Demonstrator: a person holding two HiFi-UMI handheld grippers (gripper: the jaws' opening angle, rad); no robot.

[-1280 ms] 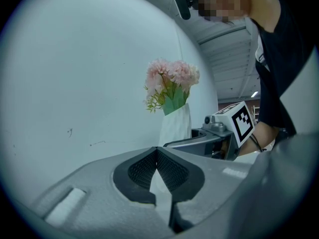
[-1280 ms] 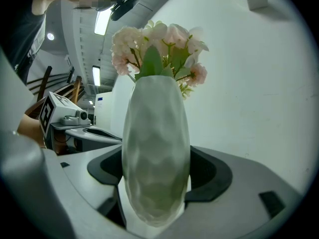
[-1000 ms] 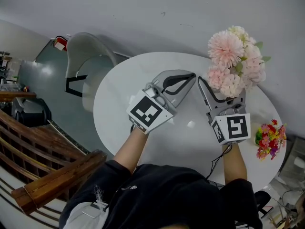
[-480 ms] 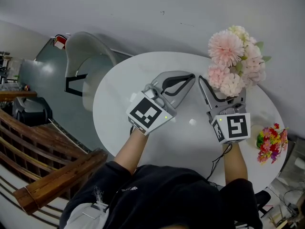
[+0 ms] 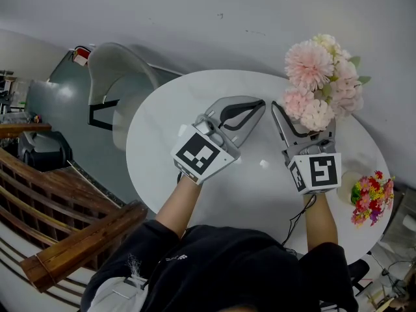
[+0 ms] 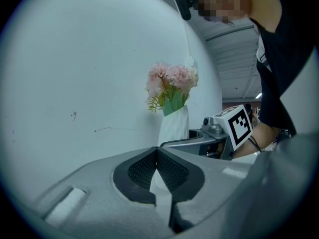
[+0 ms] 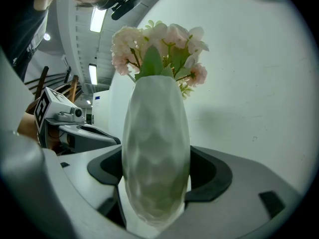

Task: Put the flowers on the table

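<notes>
My right gripper (image 5: 303, 126) (image 7: 157, 179) is shut on a white faceted vase (image 7: 156, 153) of pink flowers (image 5: 321, 77) (image 7: 158, 44) at the far right of the round white table (image 5: 169, 119). In the head view the blooms hide the vase. I cannot tell whether its base touches the tabletop. My left gripper (image 5: 258, 104) (image 6: 157, 154) hovers just left of it, shut and empty, pads meeting. From the left gripper view the vase (image 6: 174, 126) stands beyond the jaws against the wall, with the right gripper's marker cube (image 6: 234, 124) beside it.
A small bouquet of red, pink and yellow flowers (image 5: 371, 195) sits at the table's right edge. A white chair (image 5: 116, 86) stands behind the table on the left. A wooden railing (image 5: 71, 242) runs along the lower left. A plain wall (image 5: 214, 18) backs the table.
</notes>
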